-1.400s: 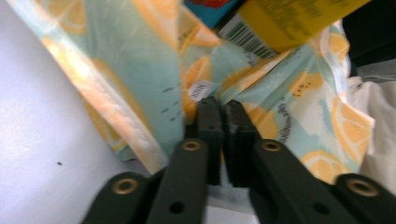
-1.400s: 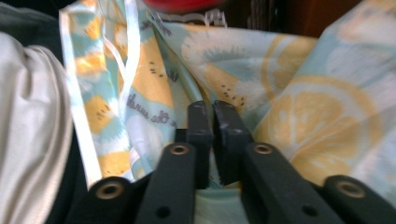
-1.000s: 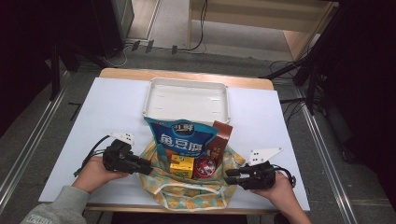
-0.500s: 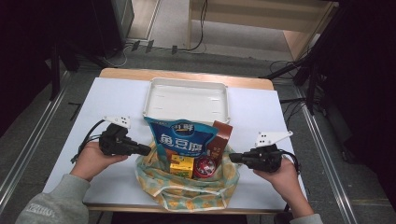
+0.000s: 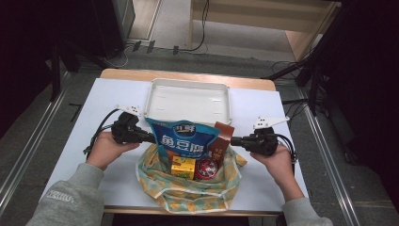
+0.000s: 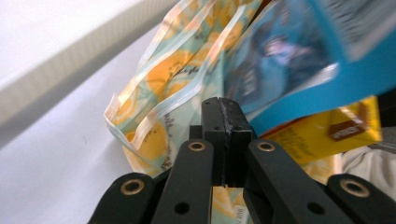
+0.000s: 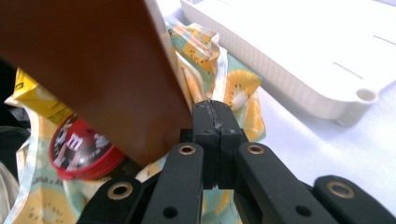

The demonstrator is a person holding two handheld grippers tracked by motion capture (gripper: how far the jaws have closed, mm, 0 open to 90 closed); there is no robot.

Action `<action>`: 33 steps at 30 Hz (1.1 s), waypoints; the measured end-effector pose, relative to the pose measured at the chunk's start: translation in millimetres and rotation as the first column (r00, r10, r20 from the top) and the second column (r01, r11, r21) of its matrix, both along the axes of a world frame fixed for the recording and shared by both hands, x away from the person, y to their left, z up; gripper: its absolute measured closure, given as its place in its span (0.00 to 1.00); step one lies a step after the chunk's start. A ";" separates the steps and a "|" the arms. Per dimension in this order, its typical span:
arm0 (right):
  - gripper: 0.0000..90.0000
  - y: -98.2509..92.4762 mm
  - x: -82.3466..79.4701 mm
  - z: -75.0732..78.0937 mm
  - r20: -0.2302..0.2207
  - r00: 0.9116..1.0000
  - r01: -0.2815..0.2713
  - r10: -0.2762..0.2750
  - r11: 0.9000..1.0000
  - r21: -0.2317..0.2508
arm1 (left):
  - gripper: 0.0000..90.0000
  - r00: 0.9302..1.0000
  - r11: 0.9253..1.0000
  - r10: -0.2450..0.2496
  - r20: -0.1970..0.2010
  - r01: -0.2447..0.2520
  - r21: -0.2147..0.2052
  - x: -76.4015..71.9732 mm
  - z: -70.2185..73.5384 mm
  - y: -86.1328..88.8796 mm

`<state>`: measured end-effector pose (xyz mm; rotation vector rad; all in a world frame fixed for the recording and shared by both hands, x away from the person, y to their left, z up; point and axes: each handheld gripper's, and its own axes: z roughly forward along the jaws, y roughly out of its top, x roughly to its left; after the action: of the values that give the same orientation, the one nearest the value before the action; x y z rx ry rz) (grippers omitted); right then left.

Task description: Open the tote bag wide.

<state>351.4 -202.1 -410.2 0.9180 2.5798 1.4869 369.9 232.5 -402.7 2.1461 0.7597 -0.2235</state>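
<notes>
Crinkled plastic fruit-print bag [image 5: 188, 190], rumpled

The blue snack bag [image 5: 184, 139] is hiding the near rim of the white tray [image 5: 189, 101] and covering most of the yellow box [image 5: 183, 167] below it. Behind the blue snack bag, the fruit-print bag [image 5: 188, 190] is running off the table's near edge. In the left gripper view, the blue snack bag is blurring, its print unreadable.
</notes>
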 end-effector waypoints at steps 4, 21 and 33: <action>1.00 4.8 1.3 -7.7 -0.005 1.000 -0.011 0.011 1.000 -0.015 | 1.00 1.000 1.000 -0.011 -0.017 0.011 0.000 3.4 -10.3 -4.6; 1.00 7.9 0.3 -37.9 -0.020 1.000 -0.012 0.011 0.998 -0.061 | 1.00 0.999 1.000 0.004 -0.053 -0.004 -0.002 5.6 -39.4 -9.4; 1.00 8.6 2.7 -57.0 -0.054 0.998 -0.025 0.022 0.998 -0.057 | 1.00 0.997 1.000 0.012 -0.072 -0.013 -0.002 5.4 -54.9 -8.2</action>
<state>354.1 -193.4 -467.3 0.9370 2.6644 1.4039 375.3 224.3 -457.6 2.1404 0.8133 -0.2960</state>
